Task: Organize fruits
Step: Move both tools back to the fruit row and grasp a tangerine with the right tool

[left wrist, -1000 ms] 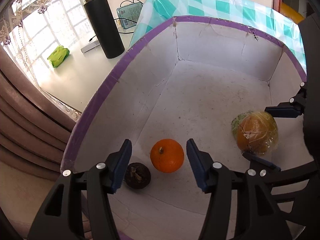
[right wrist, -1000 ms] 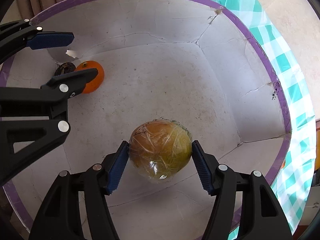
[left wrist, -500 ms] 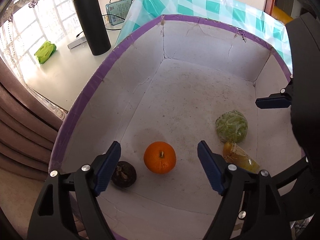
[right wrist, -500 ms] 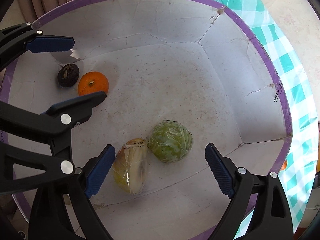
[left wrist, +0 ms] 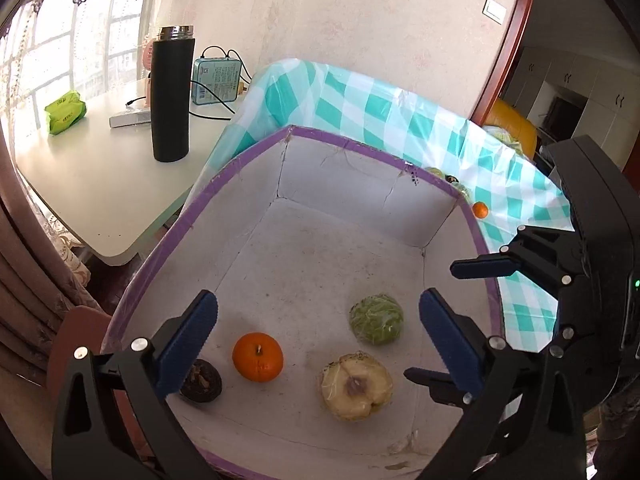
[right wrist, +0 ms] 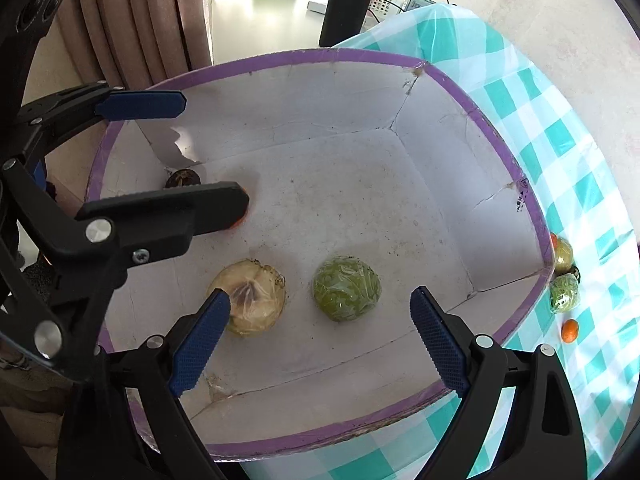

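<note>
Four fruits lie in the purple-rimmed white cardboard box (left wrist: 256, 148): a round orange (left wrist: 257, 357), a dark shrivelled fruit (left wrist: 201, 381), and two film-wrapped halves, pale (right wrist: 249, 298) and green (right wrist: 346, 289). More fruit (right wrist: 565, 295) waits on the checked tabletop (right wrist: 576, 184), so sorting seems partly done. Left gripper (left wrist: 318, 338) jaws are opening, right gripper (right wrist: 320, 338) jaws apart, both empty. No writing is legible.

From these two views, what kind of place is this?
Most likely a home, a dining or living area: a white table with a black thermos flask beside a curtained window, a teal checked tablecloth, and brown curtains.
</note>
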Demonstrator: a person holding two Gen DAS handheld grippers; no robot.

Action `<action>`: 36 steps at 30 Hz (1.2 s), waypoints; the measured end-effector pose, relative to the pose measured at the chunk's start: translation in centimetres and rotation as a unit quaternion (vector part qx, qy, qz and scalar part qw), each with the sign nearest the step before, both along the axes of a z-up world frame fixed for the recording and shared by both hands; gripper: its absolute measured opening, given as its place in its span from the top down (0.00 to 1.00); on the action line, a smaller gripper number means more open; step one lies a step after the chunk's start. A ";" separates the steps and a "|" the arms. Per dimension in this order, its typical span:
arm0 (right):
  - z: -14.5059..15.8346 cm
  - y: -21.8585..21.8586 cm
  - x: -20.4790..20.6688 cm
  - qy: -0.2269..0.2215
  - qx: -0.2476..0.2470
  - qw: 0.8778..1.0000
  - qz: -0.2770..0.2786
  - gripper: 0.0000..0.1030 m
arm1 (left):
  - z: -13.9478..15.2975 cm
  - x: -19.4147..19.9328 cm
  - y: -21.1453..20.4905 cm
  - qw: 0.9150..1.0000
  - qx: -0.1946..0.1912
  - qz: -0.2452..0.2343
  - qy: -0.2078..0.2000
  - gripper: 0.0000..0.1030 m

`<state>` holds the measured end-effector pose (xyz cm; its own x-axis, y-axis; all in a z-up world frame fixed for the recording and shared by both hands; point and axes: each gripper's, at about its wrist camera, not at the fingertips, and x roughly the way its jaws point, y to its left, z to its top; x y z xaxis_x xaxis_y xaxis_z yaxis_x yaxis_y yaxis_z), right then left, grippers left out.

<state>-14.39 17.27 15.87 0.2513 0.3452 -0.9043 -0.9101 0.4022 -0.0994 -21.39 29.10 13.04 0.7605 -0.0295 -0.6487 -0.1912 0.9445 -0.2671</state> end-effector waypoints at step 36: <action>-12.7 -28.2 30.6 -0.049 0.132 0.883 -0.447 0.18 | -10.6 20.5 -28.3 0.995 0.063 -0.070 0.041 0.02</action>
